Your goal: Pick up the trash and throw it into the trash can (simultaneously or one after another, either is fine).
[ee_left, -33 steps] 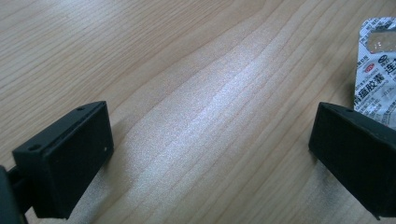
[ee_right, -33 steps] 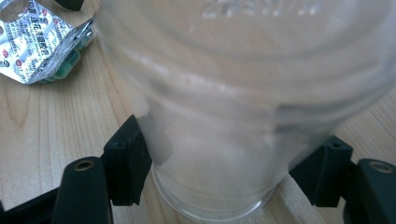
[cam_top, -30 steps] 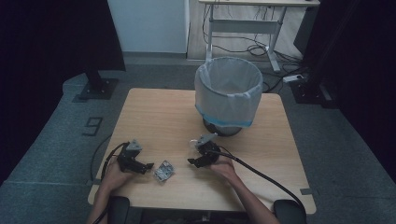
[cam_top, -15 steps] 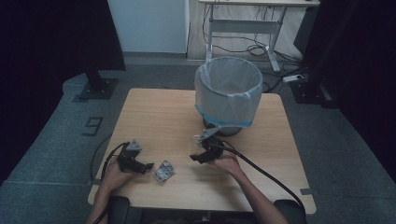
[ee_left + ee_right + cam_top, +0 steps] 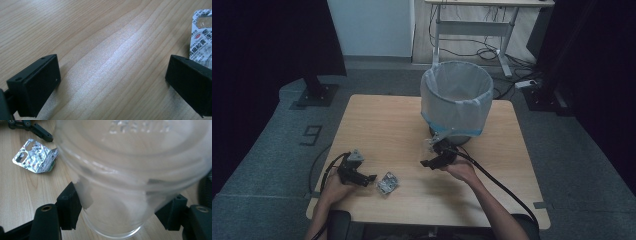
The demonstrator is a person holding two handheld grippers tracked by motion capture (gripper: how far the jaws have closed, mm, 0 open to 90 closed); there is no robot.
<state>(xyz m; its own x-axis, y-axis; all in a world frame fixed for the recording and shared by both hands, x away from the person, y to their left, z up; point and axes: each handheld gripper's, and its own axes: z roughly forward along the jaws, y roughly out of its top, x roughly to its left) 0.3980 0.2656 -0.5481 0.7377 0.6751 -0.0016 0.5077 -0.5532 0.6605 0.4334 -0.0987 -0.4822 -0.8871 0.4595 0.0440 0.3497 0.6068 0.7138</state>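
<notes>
Just in front of the lined trash bin (image 5: 456,102), the right hand-held gripper (image 5: 120,207) pinches a clear plastic cup (image 5: 130,170) above the table (image 5: 382,125), so next, I think, it must go up over the rim and drop.

We read red and dark Chinese characters on the foil blister pack (image 5: 201,37), cut off by the frame. We see embossed lettering on the clear plastic cup (image 5: 136,126), too blurred to read.

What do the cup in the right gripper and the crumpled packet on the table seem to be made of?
Cup: probably clear, slightly frosted plastic; the wood shows through its wall and letters are moulded into it. Packet: apparently a foil-backed blister pack; silvery, creased, printed, with emptied pockets.
</notes>
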